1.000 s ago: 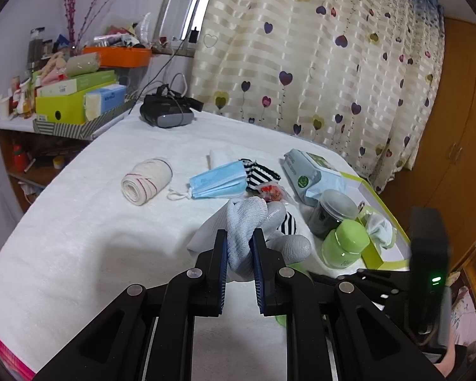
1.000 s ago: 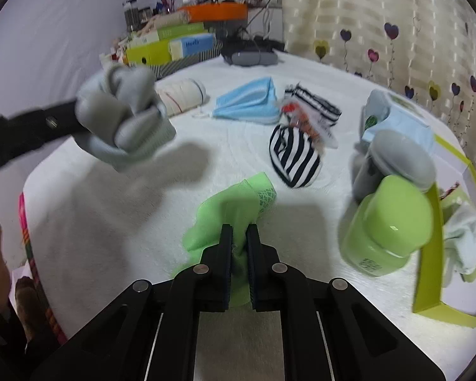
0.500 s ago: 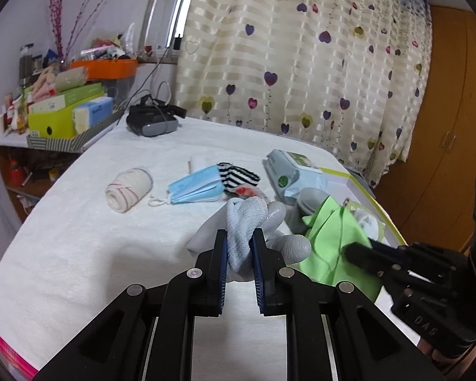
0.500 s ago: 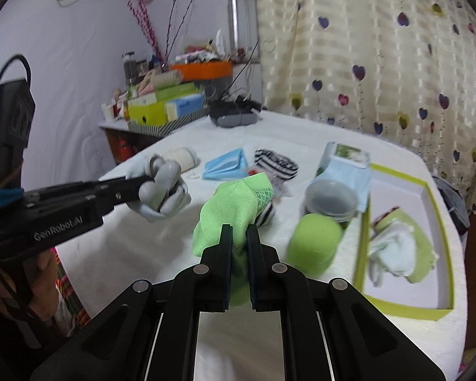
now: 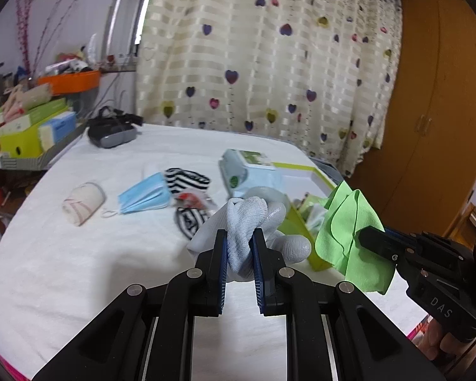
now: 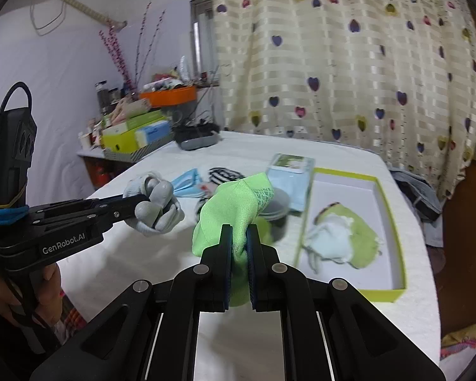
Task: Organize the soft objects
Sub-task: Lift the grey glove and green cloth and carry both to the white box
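Left wrist view: the left gripper (image 5: 240, 241) has its fingers (image 5: 220, 254) nearly closed, pinched onto a bunched grey glove (image 5: 249, 222). The glove sticks up between the pads and spills out past the tips, lifted clear of the white surface (image 5: 79, 270). Off to the right, the right gripper (image 5: 365, 239) pokes in with a green cloth (image 5: 349, 235) hanging from its tip. This view also picks up stuff the other one mostly hides: a rolled bandage (image 5: 83, 202), a blue face mask (image 5: 144, 197), striped socks (image 5: 187, 178) and a pack of wipes (image 5: 249, 171), all lying on the surface beyond the glove.

Right wrist view: the right gripper (image 6: 239, 244) is clamped all the way down on the green cloth (image 6: 238, 203), which puffs up above the fingers (image 6: 226, 247) and droops a bit on the left side. Here the yellow-green tray (image 6: 393, 222) is fully visible on the right, with a pale green and white bundle (image 6: 342, 238) lying inside it; the left view only catches the near corner. The left gripper (image 6: 139, 204) comes in from the left with the grey glove (image 6: 157, 204) balled at its tip, and a hand (image 6: 31, 289) is wrapped around its handle. Both soft things are in the air, the cloth just left of the tray, the glove further left.
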### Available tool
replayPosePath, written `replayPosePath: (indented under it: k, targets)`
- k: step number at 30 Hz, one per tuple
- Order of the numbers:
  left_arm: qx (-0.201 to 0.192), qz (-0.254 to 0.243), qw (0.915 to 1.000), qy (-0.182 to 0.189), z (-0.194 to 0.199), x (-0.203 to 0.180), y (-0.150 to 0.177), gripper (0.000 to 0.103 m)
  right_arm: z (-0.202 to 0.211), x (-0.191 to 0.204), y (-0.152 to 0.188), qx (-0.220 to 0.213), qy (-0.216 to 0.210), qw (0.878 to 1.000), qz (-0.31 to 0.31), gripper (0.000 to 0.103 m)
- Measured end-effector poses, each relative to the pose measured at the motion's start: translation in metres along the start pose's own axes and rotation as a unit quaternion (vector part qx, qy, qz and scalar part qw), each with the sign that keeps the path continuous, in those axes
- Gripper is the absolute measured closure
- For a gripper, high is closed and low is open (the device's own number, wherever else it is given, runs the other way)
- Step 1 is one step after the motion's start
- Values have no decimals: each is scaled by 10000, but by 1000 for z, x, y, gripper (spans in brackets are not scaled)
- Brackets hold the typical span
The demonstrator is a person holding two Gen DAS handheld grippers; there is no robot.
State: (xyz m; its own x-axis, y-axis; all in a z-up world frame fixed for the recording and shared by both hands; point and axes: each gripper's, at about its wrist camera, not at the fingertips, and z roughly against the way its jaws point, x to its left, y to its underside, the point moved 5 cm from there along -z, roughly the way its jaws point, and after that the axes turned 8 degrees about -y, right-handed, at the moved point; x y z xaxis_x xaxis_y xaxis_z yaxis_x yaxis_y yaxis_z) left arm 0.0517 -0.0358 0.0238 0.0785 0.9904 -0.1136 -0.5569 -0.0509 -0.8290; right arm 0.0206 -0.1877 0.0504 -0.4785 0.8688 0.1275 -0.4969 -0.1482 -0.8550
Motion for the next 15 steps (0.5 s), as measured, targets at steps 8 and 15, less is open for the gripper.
replayPosePath:
  k: [8, 15]
  targets:
    - [30, -246, 9995, 220, -9, -37, -5, 89, 18, -34, 4, -155, 288, 9991, -266, 94]
    - [96, -472, 9979, 432, -21, -71, -7, 89, 29, -73, 9, -203, 580, 9965, -570, 94]
